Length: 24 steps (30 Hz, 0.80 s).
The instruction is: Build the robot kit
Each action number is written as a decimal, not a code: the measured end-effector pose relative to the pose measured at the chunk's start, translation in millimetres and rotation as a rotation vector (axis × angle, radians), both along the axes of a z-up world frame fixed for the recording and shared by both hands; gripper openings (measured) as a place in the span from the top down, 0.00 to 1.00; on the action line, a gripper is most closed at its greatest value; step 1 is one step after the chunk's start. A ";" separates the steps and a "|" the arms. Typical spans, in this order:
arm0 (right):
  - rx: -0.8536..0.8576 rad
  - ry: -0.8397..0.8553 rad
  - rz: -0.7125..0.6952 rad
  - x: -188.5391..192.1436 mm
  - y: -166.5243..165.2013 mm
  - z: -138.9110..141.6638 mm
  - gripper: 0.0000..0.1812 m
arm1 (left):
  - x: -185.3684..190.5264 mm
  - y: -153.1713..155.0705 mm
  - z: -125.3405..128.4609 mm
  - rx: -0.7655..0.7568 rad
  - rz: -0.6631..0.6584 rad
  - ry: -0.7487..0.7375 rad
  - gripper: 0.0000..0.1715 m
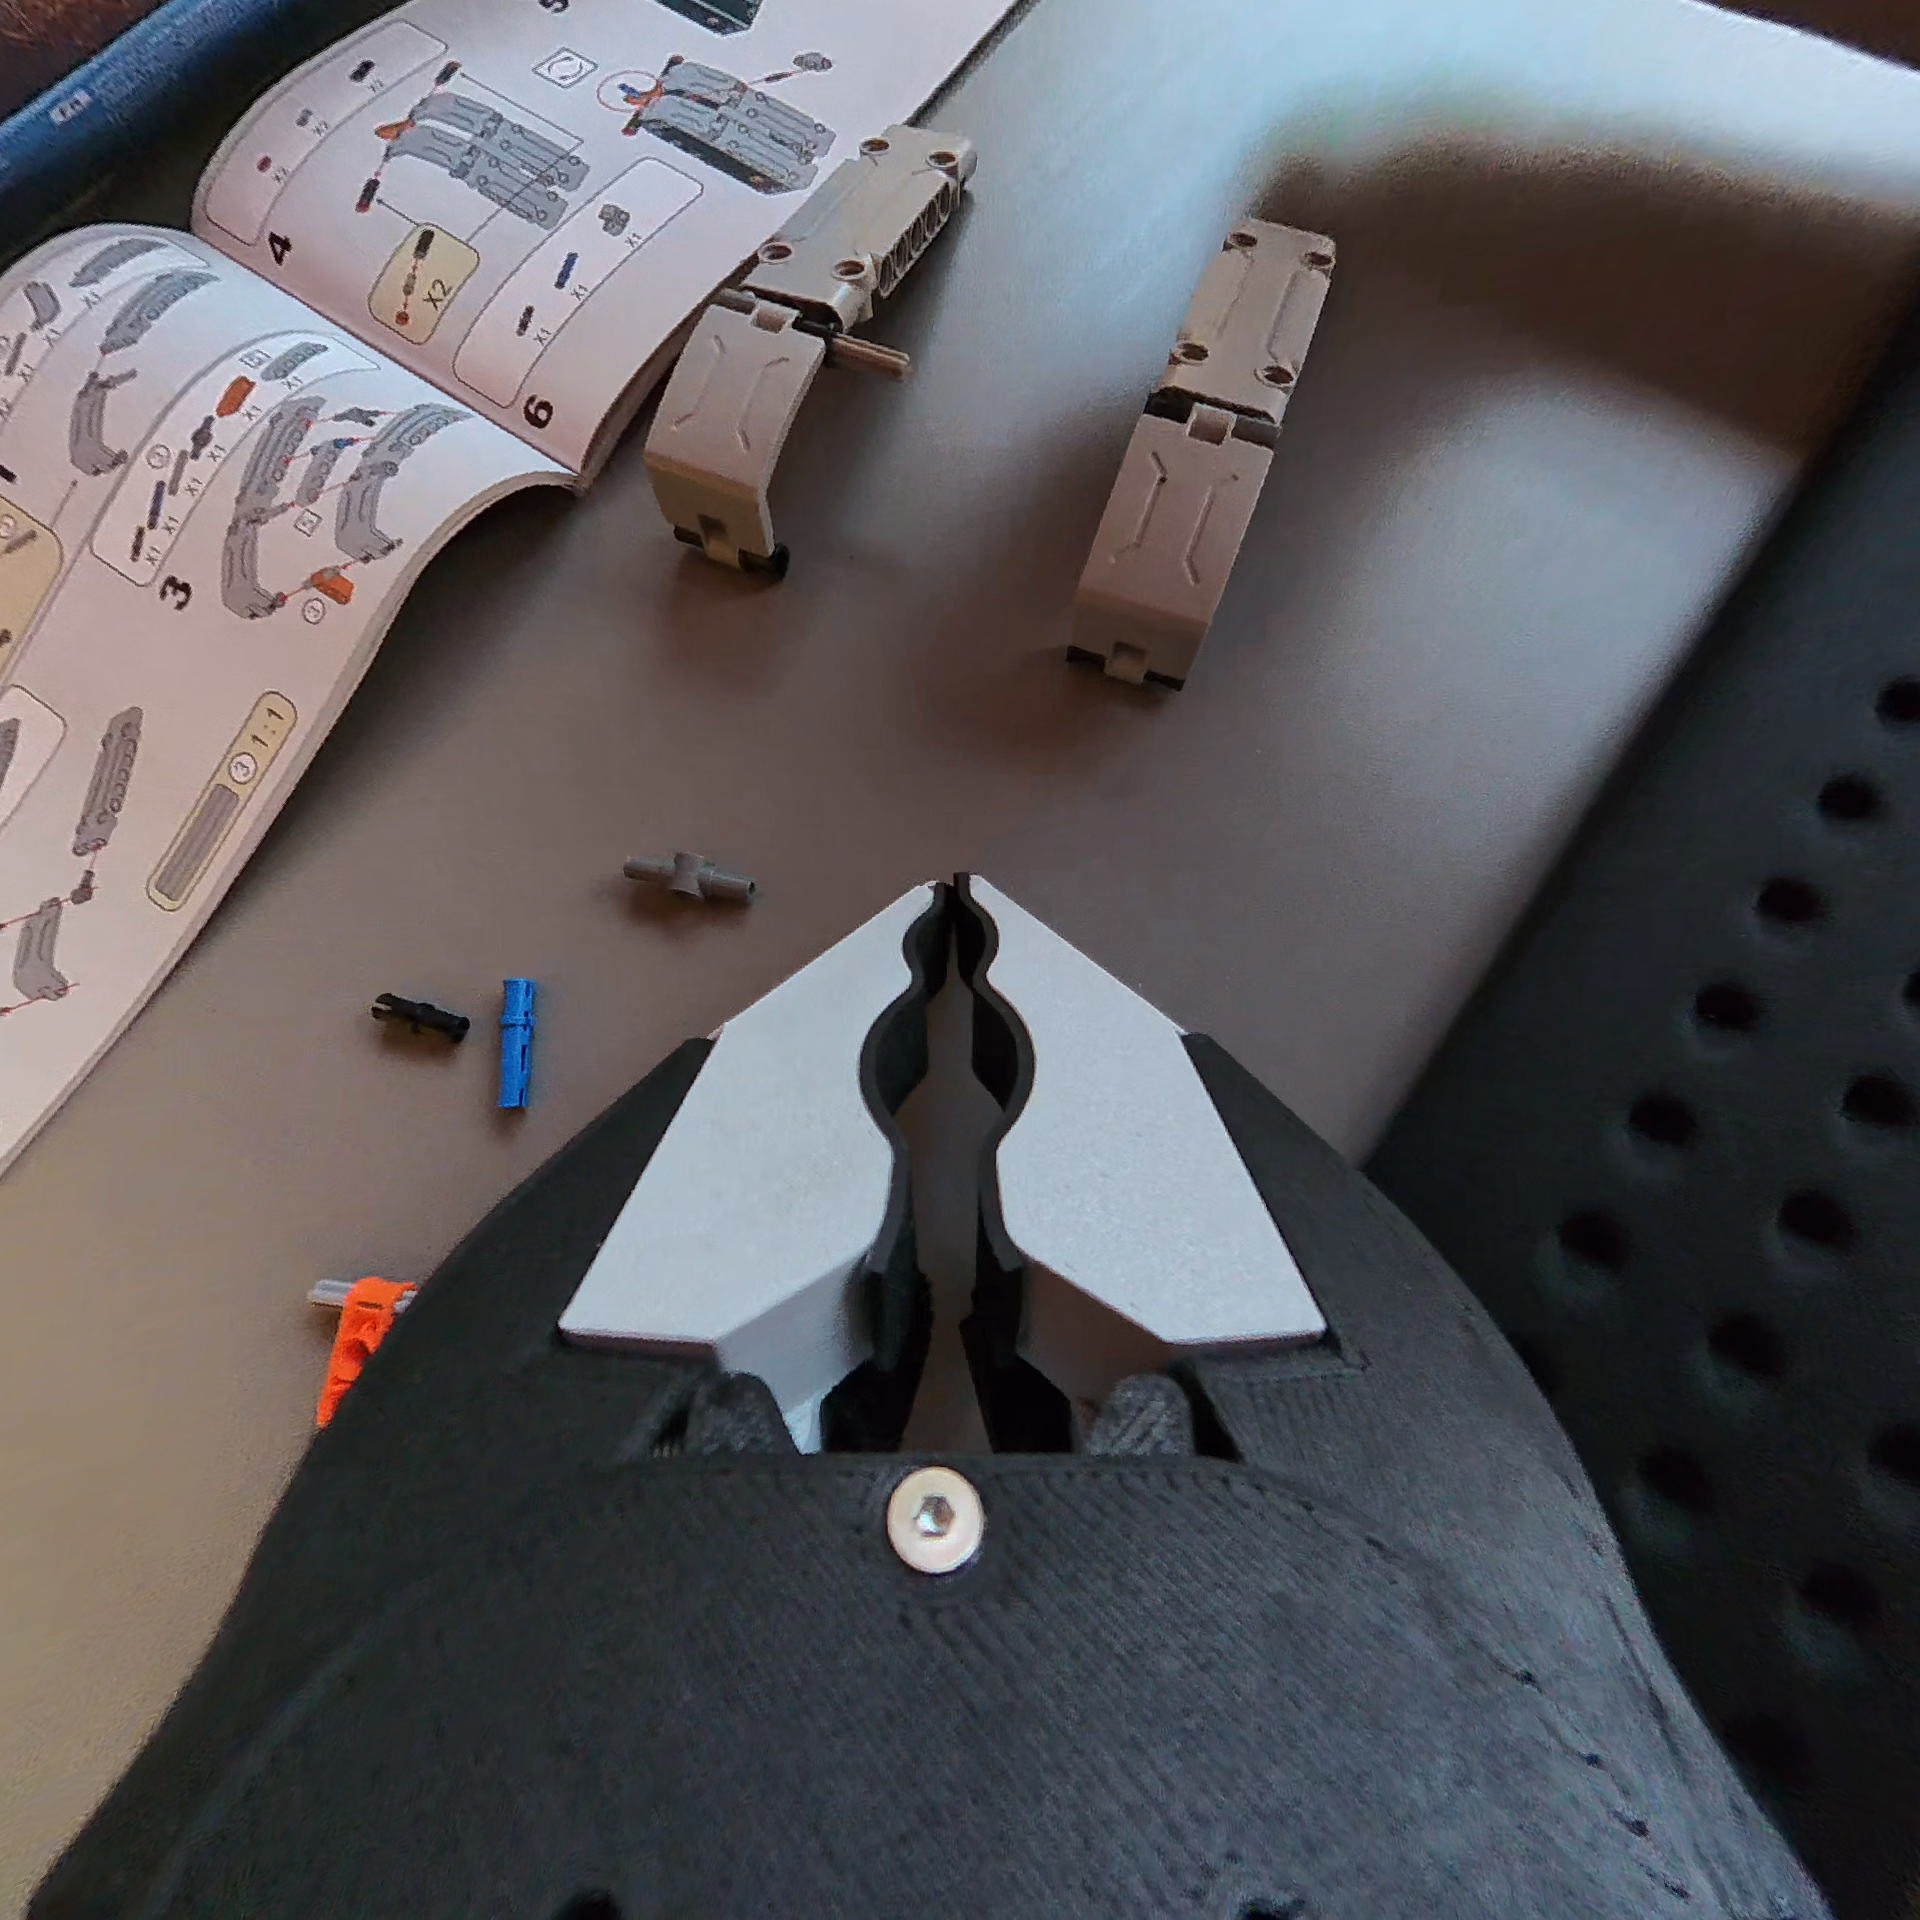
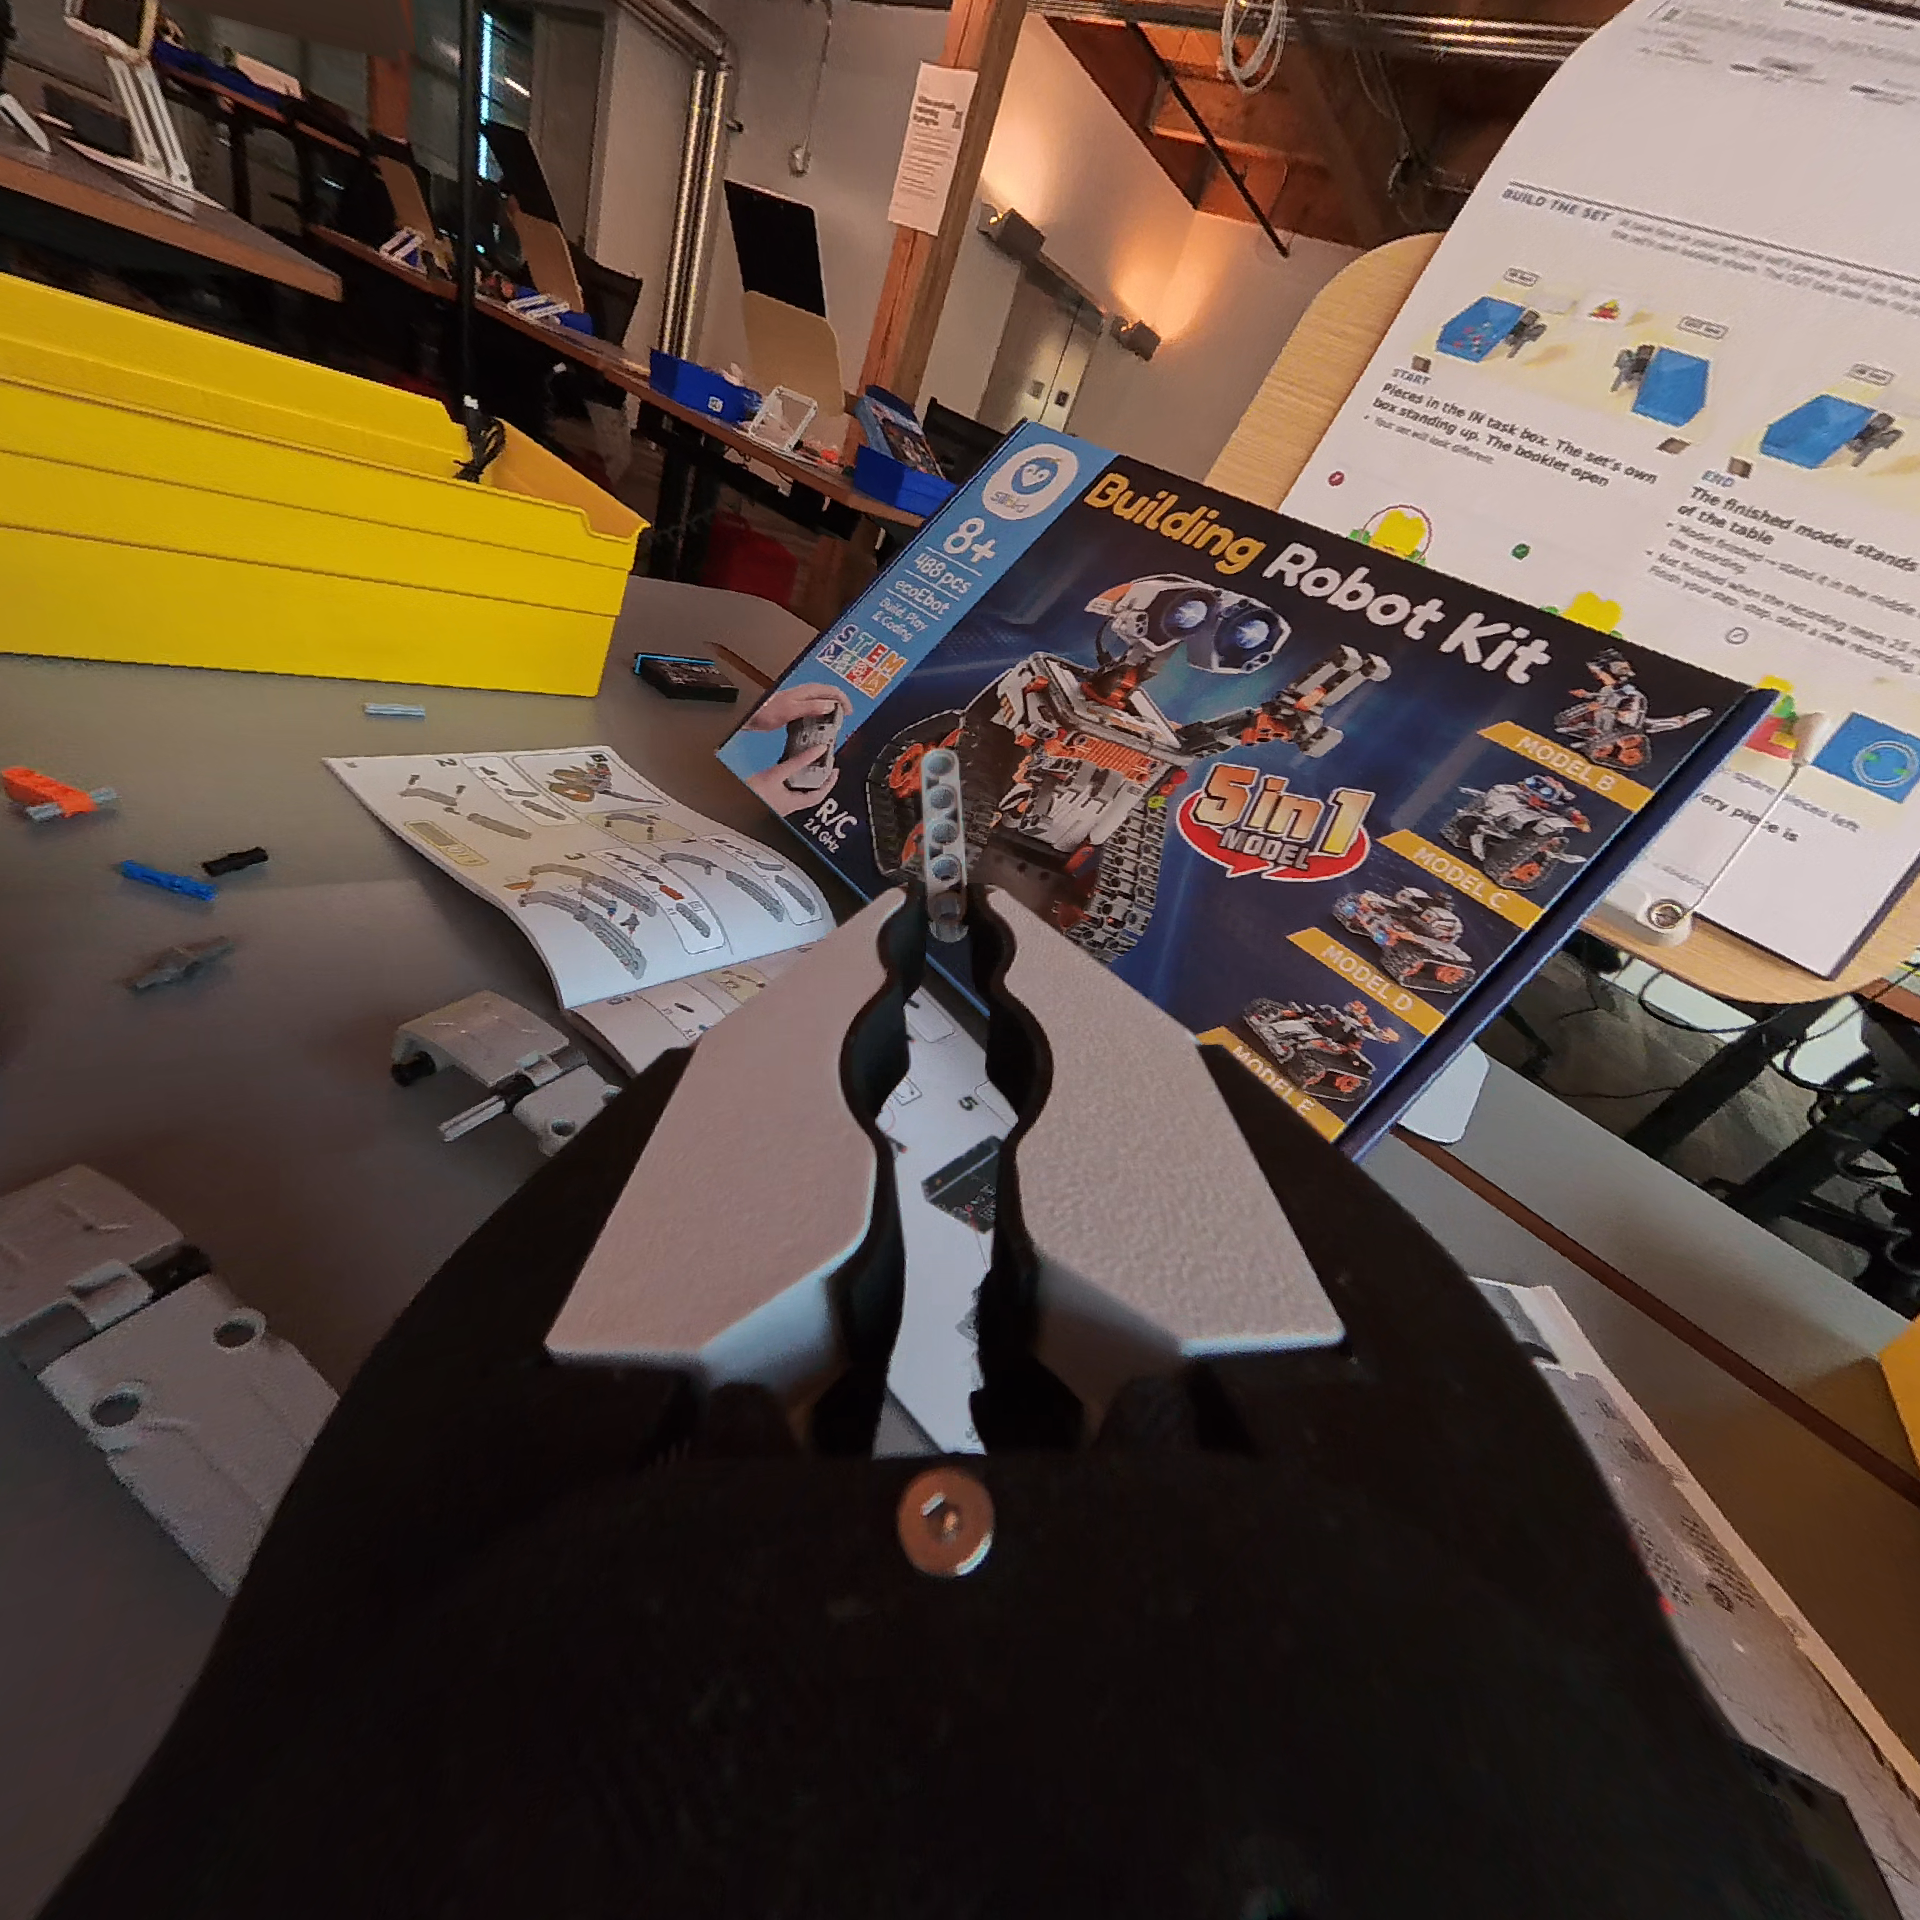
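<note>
My left gripper (image 1: 956, 885) is shut and empty, hovering over the grey table (image 1: 935, 748). Just left of its tips lie a grey connector (image 1: 688, 879), a blue pin (image 1: 514, 1042) and a black pin (image 1: 420, 1018); an orange piece (image 1: 358, 1340) pokes out beside its body. Two grey curved assemblies (image 1: 774, 343) (image 1: 1195, 457) lie farther ahead. My right gripper (image 2: 943, 902) is shut on a light grey beam with holes (image 2: 941, 831), held upright above the open instruction booklet (image 2: 582, 862). The same small pins (image 2: 166, 881) (image 2: 235, 860) and grey assemblies (image 2: 499, 1060) (image 2: 145, 1351) show to its left.
An open instruction booklet (image 1: 260, 416) covers the table's left side. A black perforated chair (image 1: 1714, 1143) sits right of the table edge. A kit box (image 2: 1247, 790) stands upright ahead of the right gripper, yellow bins (image 2: 291, 520) at back left, a printed sheet (image 2: 1714, 436) at right. The grey connector (image 1: 688, 879) lies some 5 cm from my left tips, 20 cm from my right tips. The blue pin (image 1: 514, 1042) sits 8 cm or so from the ends of my left fingers.
</note>
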State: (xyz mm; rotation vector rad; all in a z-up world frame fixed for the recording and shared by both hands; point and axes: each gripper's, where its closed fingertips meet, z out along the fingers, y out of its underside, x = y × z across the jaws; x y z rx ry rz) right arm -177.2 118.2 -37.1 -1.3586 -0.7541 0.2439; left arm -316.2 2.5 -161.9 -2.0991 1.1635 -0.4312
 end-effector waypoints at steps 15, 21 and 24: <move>0.011 -0.120 -0.140 24.8 28.5 -16.1 0.96 | -1.4 -1.3 0.4 -0.034 -0.001 -0.043 1.00; -0.006 -0.122 -0.173 34.1 35.7 -21.3 0.96 | -1.6 -1.9 0.8 -0.063 0.002 -0.067 1.00; -0.007 -0.126 -0.178 35.0 36.4 -21.9 0.96 | -1.8 -2.1 0.7 -0.059 0.001 -0.065 1.00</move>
